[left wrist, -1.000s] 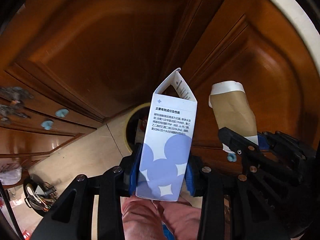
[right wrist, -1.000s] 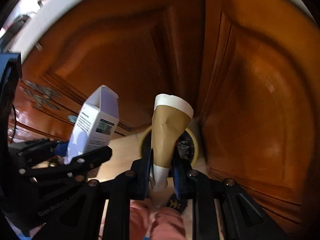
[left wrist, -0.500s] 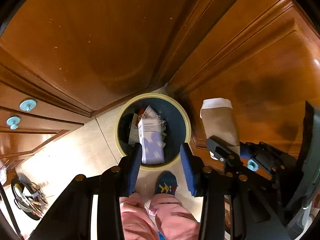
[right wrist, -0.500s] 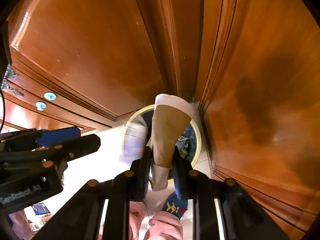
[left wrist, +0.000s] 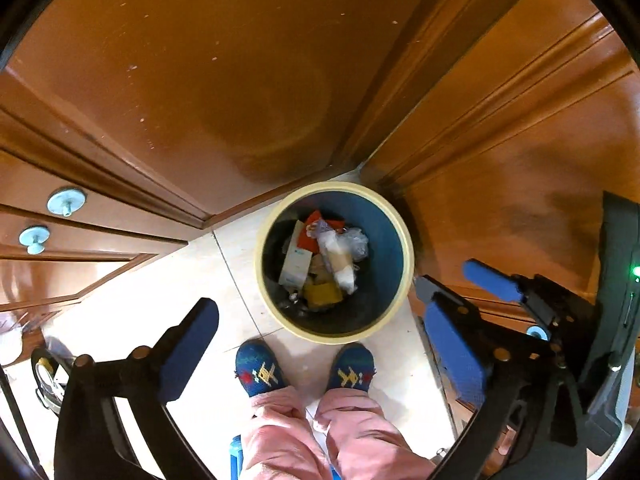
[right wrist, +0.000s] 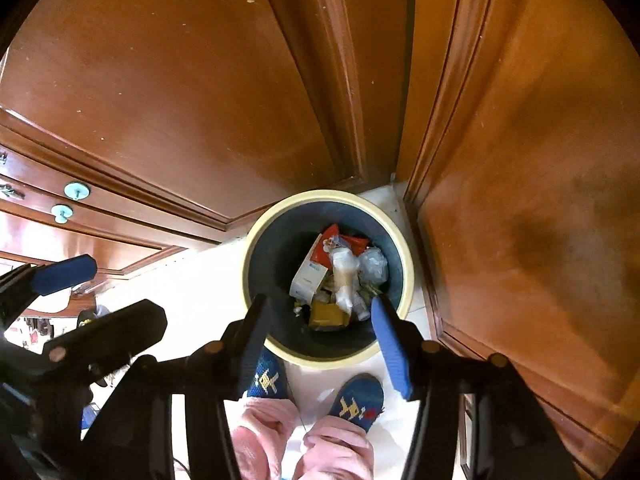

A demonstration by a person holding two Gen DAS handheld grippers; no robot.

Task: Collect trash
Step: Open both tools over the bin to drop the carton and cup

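Both grippers pointed down over the bin [left wrist: 404,236], which stood on the floor in the corner of the wooden cabinets [left wrist: 200,80]. The left gripper [left wrist: 320,344] and the right gripper [right wrist: 320,336] were opening, nothing between their jaws. The carton [left wrist: 296,260] and paper cup [left wrist: 340,258] lay inside the bin among other trash.
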